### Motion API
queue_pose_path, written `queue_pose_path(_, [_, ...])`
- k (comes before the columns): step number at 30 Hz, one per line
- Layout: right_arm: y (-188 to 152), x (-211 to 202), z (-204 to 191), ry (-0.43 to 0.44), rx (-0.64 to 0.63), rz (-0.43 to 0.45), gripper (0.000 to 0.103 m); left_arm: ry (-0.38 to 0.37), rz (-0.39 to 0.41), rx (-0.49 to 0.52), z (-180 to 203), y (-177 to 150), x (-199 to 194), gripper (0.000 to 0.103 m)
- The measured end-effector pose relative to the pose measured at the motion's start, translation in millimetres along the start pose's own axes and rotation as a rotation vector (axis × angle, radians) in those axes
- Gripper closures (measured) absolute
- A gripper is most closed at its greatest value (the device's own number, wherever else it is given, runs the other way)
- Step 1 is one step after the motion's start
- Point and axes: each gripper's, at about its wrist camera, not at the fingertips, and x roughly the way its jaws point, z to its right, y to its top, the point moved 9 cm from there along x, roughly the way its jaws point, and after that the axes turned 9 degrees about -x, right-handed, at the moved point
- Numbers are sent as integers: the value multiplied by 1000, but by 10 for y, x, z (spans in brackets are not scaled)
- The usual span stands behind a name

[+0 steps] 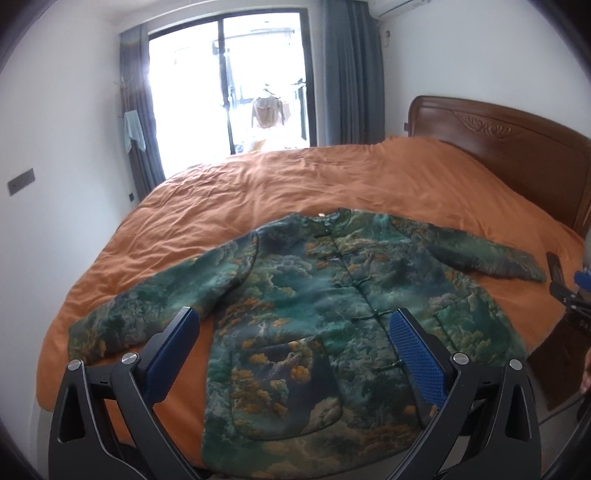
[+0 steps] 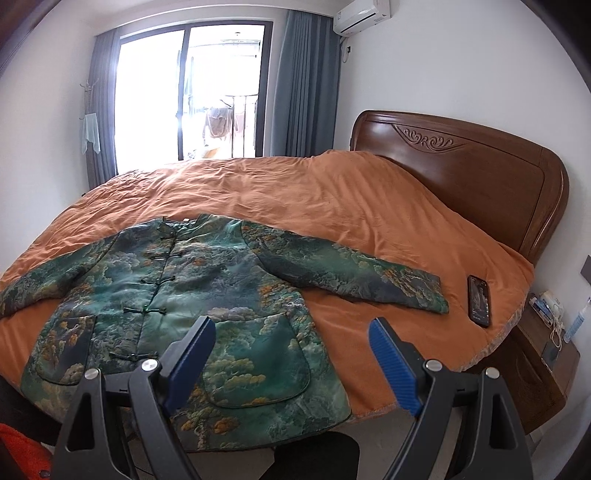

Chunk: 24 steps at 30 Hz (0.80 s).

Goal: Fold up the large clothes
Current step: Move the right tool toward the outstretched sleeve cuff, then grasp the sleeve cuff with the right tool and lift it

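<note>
Left gripper (image 1: pixel 293 354): black frame, blue pads, fingers spread wide and holding nothing; it hovers above the lower front of the jacket, one finger over the bare cover, the other over the garment's buttoned edge.

Right gripper (image 2: pixel 291 360): same make, fingers likewise wide apart and empty; it hangs over the hem corner and the strip of cover beside it (its tip also shows at the right edge of the left wrist view).

Jacket (image 1: pixel 314 317): large, padded, green with orange and grey cloud-and-tree print. Lies flat and face up on the near part of the bed, hem toward the cameras and reaching the bed's near edge, collar away. Knot fastenings (image 2: pixel 157 282) closed down the front. Two patch pockets near the hem. Both sleeves spread outward, unfolded.

Orange cover (image 2: pixel 332 199): wrinkled, spread over the whole bed, under the jacket.

Phone (image 2: pixel 479 301): dark, lying on the cover just past the end of the right sleeve, not touching it.

Nightstand (image 2: pixel 546 354): wooden, beside the bed, with small items on top.

Headboard (image 2: pixel 472 166): carved brown wood, at the right.

Far wall: glass door (image 2: pixel 192 92) flanked by grey-blue curtains (image 2: pixel 306 85); air conditioner (image 2: pixel 364 14) above.
</note>
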Motion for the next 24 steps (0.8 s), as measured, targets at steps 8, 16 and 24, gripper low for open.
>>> queue_pose_path(8, [21,773,564,-40,11,-4,16,21,-66,23,145,-123,302,0])
queue_pose_path(16, [-189,1498,1166,-52,68,-65,16,38,-112,63,281,-190,521,0])
queue_pose_path(24, [-699,2281,1792,42,407,-152,16,46,-128,81,368,-159,632,0])
